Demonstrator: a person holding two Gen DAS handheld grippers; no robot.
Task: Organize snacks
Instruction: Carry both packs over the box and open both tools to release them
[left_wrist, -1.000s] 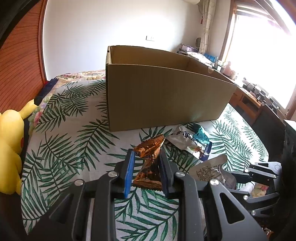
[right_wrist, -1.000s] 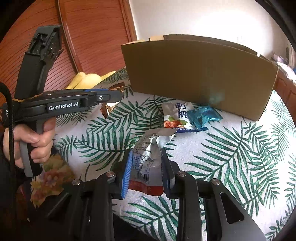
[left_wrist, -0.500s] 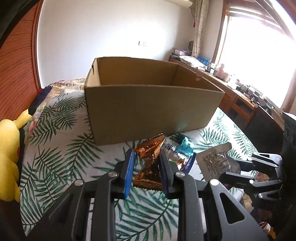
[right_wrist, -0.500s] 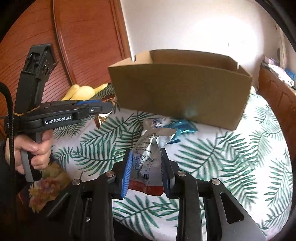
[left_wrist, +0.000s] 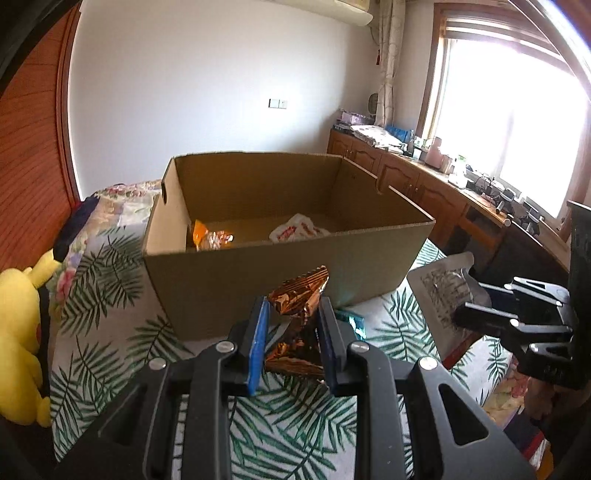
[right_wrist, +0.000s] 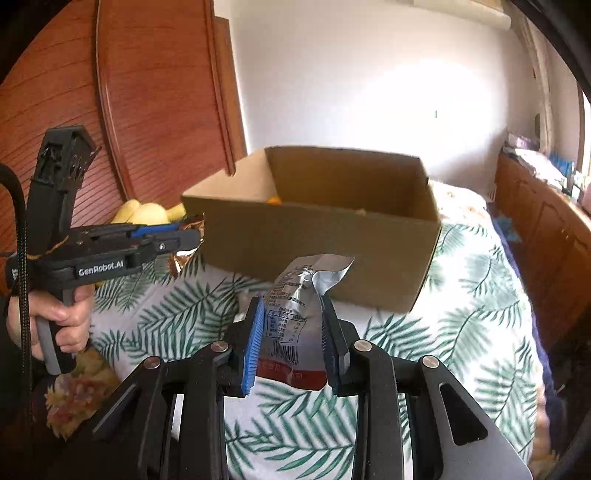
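My left gripper (left_wrist: 291, 317) is shut on a crinkled copper foil snack packet (left_wrist: 301, 291), held in the air just short of the near wall of an open cardboard box (left_wrist: 258, 280). Inside the box lie an orange packet (left_wrist: 207, 236) and a white packet (left_wrist: 295, 230). My right gripper (right_wrist: 291, 314) is shut on a silver pouch (right_wrist: 299, 295) with printed text and a red bottom band, also lifted before the box (right_wrist: 314, 240). From the right wrist camera the left gripper (right_wrist: 192, 236) shows at the left, carrying the foil packet (right_wrist: 184, 254). The silver pouch (left_wrist: 439, 291) appears at the right of the left wrist view.
The box sits on a bed with a palm-leaf sheet (left_wrist: 107, 280). A teal packet (left_wrist: 351, 321) lies on the sheet by the box. A yellow plush toy (left_wrist: 18, 332) is at the left edge. Wooden cabinets (left_wrist: 406, 177) run under the window. A hand (right_wrist: 62, 325) grips the left handle.
Both grippers rose with their packets and moved toward the box. The box's inside and its contents have come into view, and the snacks on the sheet have dropped mostly out of sight.
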